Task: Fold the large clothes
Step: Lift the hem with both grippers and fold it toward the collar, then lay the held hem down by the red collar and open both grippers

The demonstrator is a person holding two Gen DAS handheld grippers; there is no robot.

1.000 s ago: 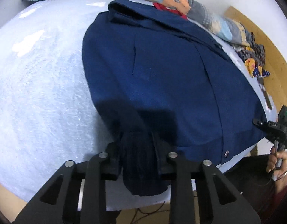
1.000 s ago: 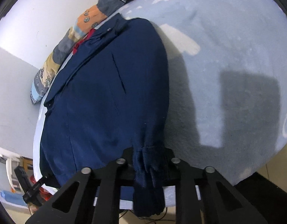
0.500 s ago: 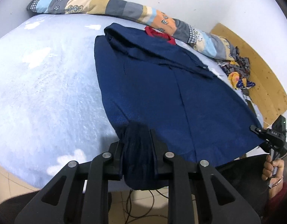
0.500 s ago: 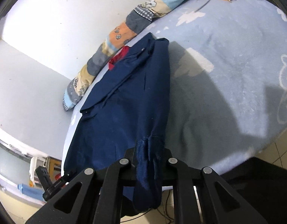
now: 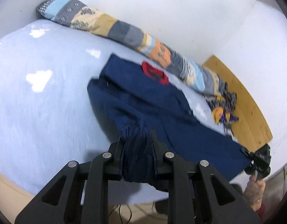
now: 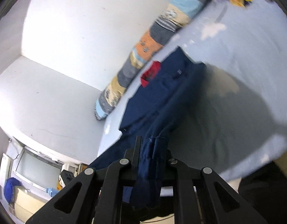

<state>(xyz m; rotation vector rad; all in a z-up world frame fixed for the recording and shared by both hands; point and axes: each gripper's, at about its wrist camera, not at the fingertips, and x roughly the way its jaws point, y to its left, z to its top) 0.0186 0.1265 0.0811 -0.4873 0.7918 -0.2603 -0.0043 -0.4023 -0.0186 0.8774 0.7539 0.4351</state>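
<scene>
A large navy jacket with a red inner collar patch lies on a pale blue bed. My left gripper is shut on a bunched hem corner of the jacket and holds it above the bed's near edge. My right gripper is shut on the other hem corner of the jacket, also lifted. The right gripper shows in the left wrist view at the far right, held by a hand. The collar end still rests on the bed.
A long patchwork bolster lies along the white wall behind the jacket. A heap of patterned cloth sits at the bed's far corner by a wooden board. An old television stands at the lower left of the right wrist view.
Both grippers have risen and pulled back with the hem corners. The jacket's lower part has lifted off the bed, and more of the wall and room shows.
</scene>
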